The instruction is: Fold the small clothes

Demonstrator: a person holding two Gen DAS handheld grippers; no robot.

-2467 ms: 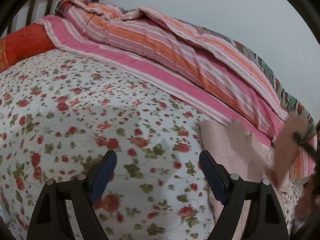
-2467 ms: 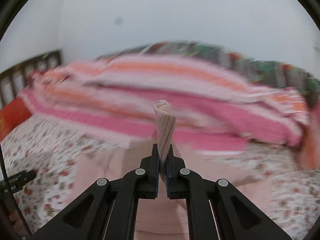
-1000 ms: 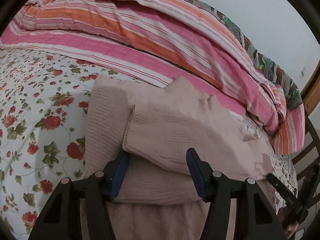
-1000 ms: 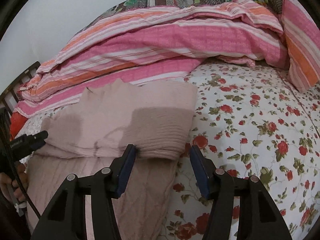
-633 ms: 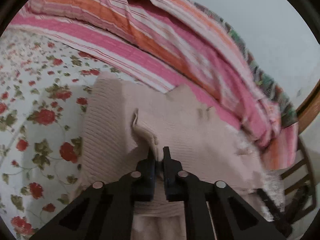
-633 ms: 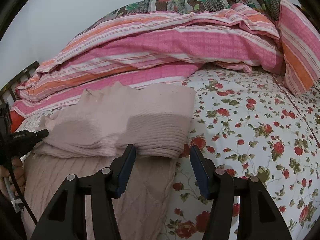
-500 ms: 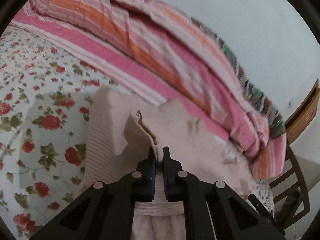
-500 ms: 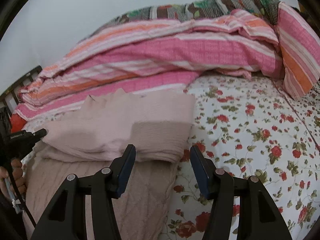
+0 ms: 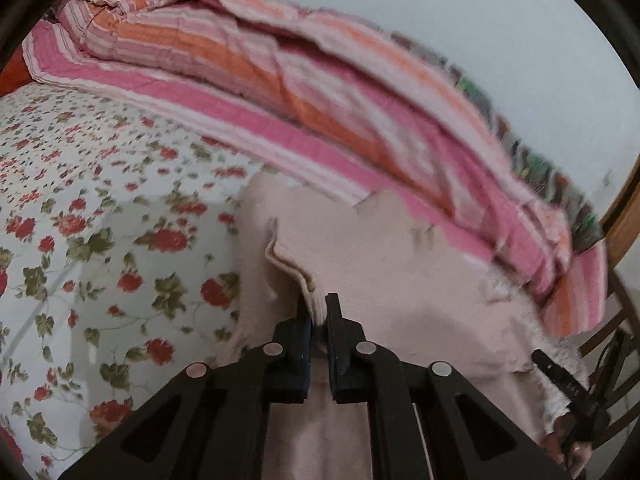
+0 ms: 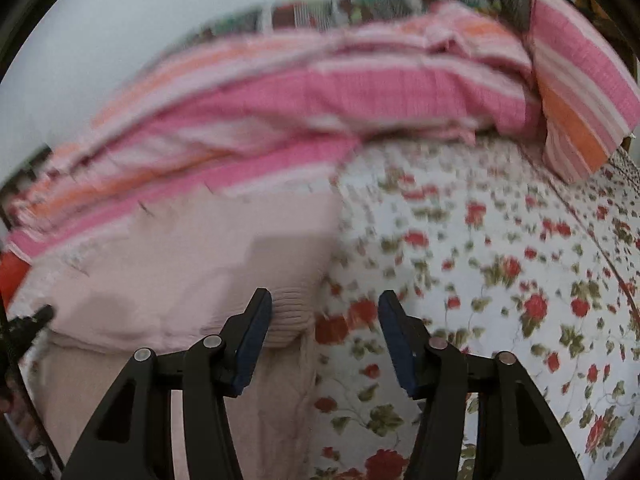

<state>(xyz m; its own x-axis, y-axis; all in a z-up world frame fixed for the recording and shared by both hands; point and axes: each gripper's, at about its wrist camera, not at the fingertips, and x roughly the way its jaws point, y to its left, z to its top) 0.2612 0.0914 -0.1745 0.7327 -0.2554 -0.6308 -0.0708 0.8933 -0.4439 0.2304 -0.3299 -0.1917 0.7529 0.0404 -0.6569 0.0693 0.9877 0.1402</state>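
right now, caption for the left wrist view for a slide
Left gripper shut on a folded edge of the pink knit garment, lifting it off the floral bedsheet.

No text, label, brand, number or sign can be read in either view.

The left gripper (image 9: 317,312) was clamped on a raised ribbed edge of the pale pink sweater (image 9: 380,264), which lay on the floral bedsheet (image 9: 100,220). A pink-and-orange striped blanket (image 9: 320,92) was heaped along the far side; the right gripper (image 9: 560,376) showed at the near right.
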